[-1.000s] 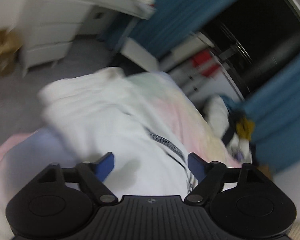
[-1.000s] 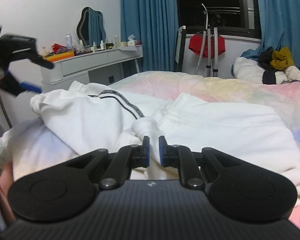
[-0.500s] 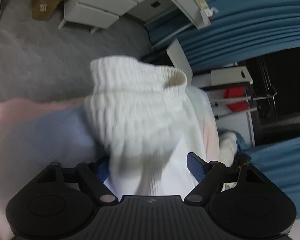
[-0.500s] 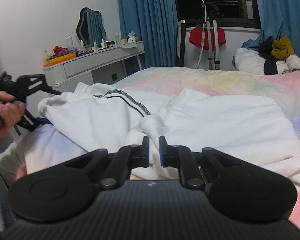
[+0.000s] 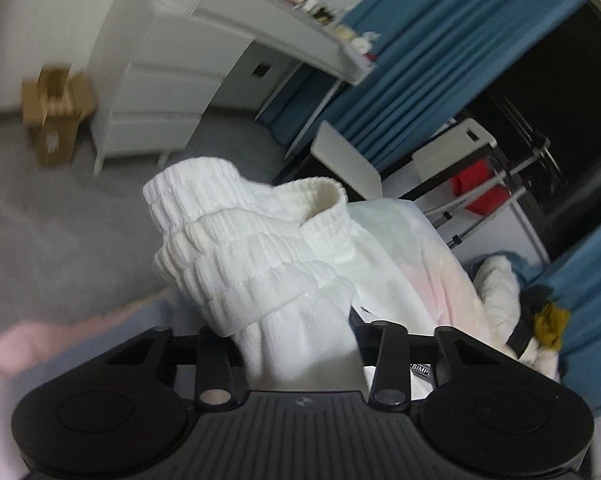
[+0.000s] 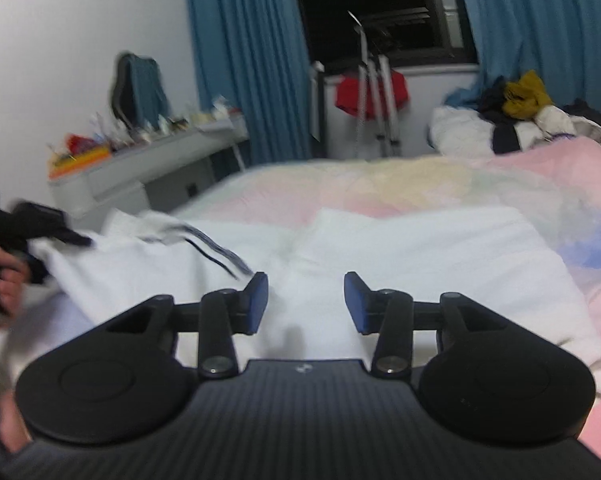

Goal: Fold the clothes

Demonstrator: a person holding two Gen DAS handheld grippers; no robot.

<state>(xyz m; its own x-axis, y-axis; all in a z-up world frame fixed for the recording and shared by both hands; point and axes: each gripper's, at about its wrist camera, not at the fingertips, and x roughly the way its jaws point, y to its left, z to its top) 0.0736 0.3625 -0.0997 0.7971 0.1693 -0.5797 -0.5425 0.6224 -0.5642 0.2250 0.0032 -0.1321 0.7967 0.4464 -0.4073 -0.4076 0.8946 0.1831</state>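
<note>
Sweatpants (image 6: 340, 264), white and soft, sprawl over the bed (image 6: 420, 184); I judge them light and floppy. My left gripper (image 5: 298, 344) pinches the ribbed waistband (image 5: 236, 248), the firmest hold; right gripper (image 6: 305, 300) hovers spread.

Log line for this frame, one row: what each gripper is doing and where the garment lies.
left gripper: shut on ribbed cuff | right gripper: open, empty, over white garment | garment: spread on pastel bedspread | fold: not done
</note>
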